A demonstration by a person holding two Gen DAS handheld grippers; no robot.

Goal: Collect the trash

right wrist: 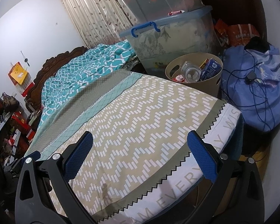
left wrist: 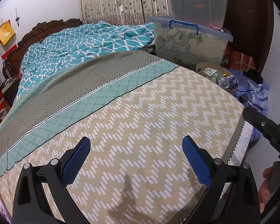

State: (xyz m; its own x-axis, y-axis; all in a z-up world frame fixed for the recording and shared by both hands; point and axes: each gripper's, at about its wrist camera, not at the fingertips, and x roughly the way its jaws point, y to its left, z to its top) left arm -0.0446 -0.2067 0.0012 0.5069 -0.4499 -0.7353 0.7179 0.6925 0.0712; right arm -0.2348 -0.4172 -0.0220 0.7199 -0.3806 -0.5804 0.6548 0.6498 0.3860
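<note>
1. Bed (right wrist: 140,112). Largest item and the landmark for everything below. It is covered by a chevron-print sheet with a teal rumpled quilt (left wrist: 87,41) toward the headboard end. No loose trash shows on its near surface.

2. Storage bins (right wrist: 169,43). Two translucent lidded tubs, stacked just beyond the bed's far right corner. Not part of the job.

3. Blue cloth bundle (right wrist: 255,85). Sits off the bed's right edge with a dark cable draped over it. Soft and shapeless.

4. Trash basket (right wrist: 211,85). Beige, round, with cut-out handles, it stands at the bed's far right corner between the bins and the bundle. Likely light and fairly stiff, so it is best taken by the rim or a handle slot.

5. Blue carton (right wrist: 211,69). In the basket, leaning on its wall. Probably light and crushable, so grip it across the flat faces.

6. Clear plastic bottle (right wrist: 191,72). Lies in the basket beside the carton. Likely empty, smooth and springy, so it may squirt out of a pinch. The neck or waist is the safer hold.

7. Red-and-white wrapper (right wrist: 179,78). At the basket's near side. Flimsy and probably crinkly.

8. Left gripper (left wrist: 136,158). Above the bed's near end, with its fingers spread wide and holding nothing.

9. Right gripper (right wrist: 140,156). Over the bed's near right edge, with its fingers likewise wide apart and empty.
</note>
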